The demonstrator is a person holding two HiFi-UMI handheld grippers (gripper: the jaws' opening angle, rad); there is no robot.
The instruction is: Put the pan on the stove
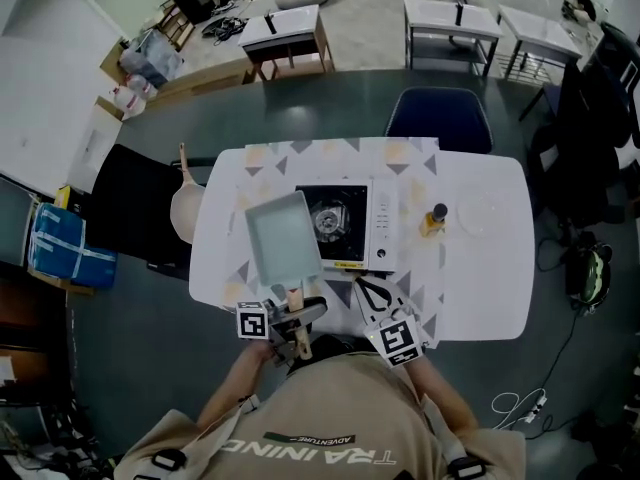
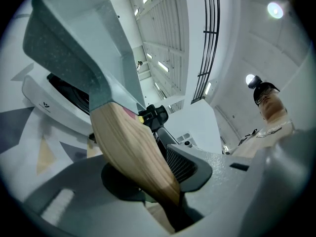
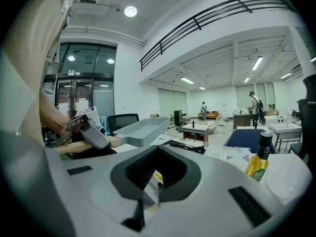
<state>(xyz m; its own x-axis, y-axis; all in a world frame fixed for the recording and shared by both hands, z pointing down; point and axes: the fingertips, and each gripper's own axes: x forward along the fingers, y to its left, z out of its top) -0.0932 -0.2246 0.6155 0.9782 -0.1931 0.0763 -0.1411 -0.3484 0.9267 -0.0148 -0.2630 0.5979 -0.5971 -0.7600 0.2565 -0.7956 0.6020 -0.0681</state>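
Head view: the grey rectangular pan [image 1: 283,236] is seen tilted over the white tabletop [image 1: 480,278], at about 9 o'clock of the portable stove [image 1: 345,223], with its far corner overlapping the stove's left edge. The pan's wooden handle [image 1: 301,346] is pointed toward 6 o'clock and is clamped by the left hand-held gripper [image 1: 290,320]. In the left gripper view the handle is shown pinched between both jaws, and the pan body is raised beyond them with the stove behind it. The right hand-held gripper [image 1: 374,290] is held at about 5 o'clock of the stove, just above the tabletop. In the right gripper view its jaws are seen pressed together with nothing caught between them, and the pan is seen lifted clear of the tabletop. A bottle [image 1: 434,220] is stood at 3 o'clock of the stove, and a plate [image 1: 480,211] is set just beyond it.
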